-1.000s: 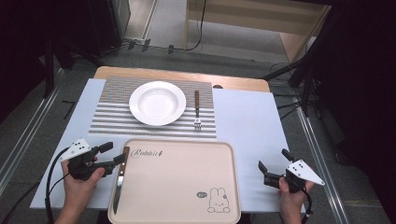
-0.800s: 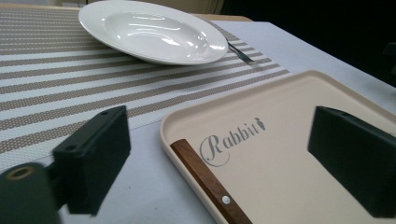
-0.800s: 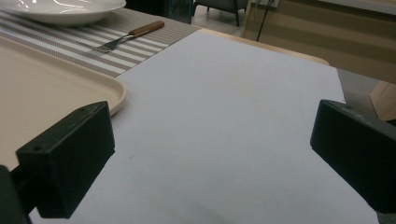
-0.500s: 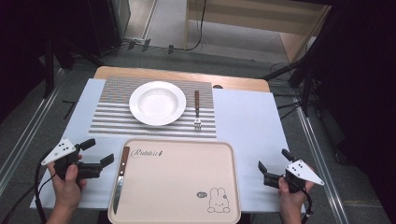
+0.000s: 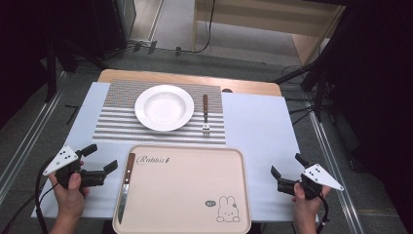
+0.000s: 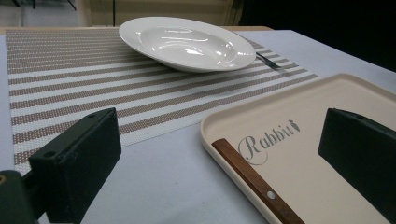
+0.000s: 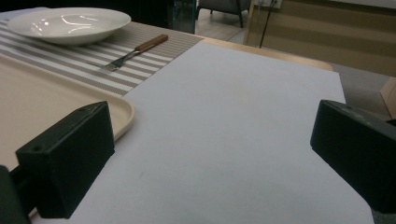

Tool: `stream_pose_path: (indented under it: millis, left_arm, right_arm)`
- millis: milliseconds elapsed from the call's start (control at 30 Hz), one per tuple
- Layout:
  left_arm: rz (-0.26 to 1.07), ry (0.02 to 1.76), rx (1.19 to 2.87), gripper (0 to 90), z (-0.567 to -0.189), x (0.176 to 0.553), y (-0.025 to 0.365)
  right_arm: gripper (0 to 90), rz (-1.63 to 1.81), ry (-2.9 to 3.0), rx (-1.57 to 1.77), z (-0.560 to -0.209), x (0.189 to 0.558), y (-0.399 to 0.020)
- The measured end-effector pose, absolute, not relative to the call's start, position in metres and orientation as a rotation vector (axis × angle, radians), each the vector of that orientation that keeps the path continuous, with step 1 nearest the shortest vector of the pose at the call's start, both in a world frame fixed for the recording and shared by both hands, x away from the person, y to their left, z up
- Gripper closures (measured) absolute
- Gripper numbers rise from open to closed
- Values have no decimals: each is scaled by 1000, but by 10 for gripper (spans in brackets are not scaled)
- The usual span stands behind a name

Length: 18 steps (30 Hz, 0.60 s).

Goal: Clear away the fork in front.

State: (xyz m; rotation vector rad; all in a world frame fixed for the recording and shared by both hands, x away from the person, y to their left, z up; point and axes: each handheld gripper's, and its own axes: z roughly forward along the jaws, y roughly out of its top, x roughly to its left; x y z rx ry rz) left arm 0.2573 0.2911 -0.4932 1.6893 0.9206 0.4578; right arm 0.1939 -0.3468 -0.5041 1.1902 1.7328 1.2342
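1. In the lower left of the high view, the left gripper [image 5: 103,157] sits in the person's left hand [image 5: 70,195], just left of the cream rectangular plastic tray [image 5: 195,185] printed with "Rabbit" and a small rabbit drawing.
2. Its jaws have just been opening and stand wide apart with nothing between them.
3. A wooden-handled table knife [image 5: 125,186] lies inside the tray along its left rim, handle toward the top of the frame, blade toward the bottom; it is near the left gripper but apart from it.
4. In the left gripper view, the knife's brown handle [image 6: 257,183] lies low in the middle, between the two black jaws and beyond them.
5. In the lower right of the high view, the right gripper [image 5: 288,165] is held just right of the tray, jaws spread and empty over the pale blue table cover [image 5: 258,122].
6. Above the tray, a round white ceramic plate [image 5: 164,107] rests on a striped woven placemat [image 5: 114,124], with a wooden-handled fork [image 5: 206,115] just right of the plate.
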Motion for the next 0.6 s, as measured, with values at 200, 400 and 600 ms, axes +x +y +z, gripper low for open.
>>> stream_pose_path:
  millis: [200,400,600]
  left_arm:
    - [451,914,1691,0,-495,256,290]
    - [453,892,1706,0,-495,255,287]
    - [451,890,1686,0,-495,254,290]
  right_arm:
    - [0,1225,1766,1175,-494,198,-335]
    - [0,1236,1787,1175,-484,208,-326]
    - [0,1232,1808,1162,-474,222,-314]
